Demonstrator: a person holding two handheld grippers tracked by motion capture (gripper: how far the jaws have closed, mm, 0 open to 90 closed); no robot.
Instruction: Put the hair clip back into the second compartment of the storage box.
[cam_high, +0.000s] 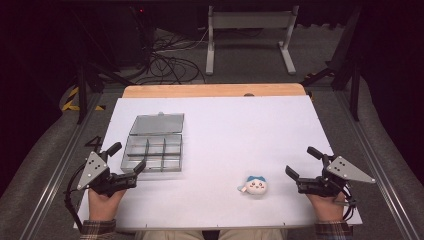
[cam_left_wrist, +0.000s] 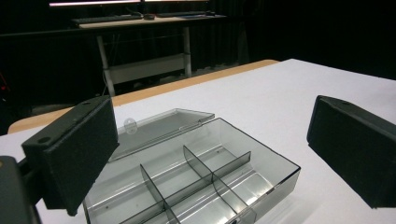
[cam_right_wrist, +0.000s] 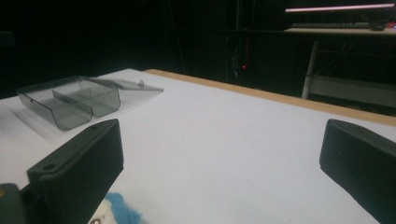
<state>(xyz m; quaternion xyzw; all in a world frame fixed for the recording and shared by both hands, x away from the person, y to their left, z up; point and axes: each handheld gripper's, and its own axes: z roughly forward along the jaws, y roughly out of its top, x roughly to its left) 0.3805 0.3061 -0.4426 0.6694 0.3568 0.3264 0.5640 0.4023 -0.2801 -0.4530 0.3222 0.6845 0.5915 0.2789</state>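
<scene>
That divided box (cam_high: 154, 150) looks like smoky see-through plastic, pretty glossy, the little toy (cam_high: 255, 184) is fuzzy plush, and the table (cam_high: 240, 130) is matt white with a wood edge.

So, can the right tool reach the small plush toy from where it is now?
Probably yes. The right tool is open and holds nothing, and the small plush toy lies just beside it on the white table, with only bare surface between them.
</scene>
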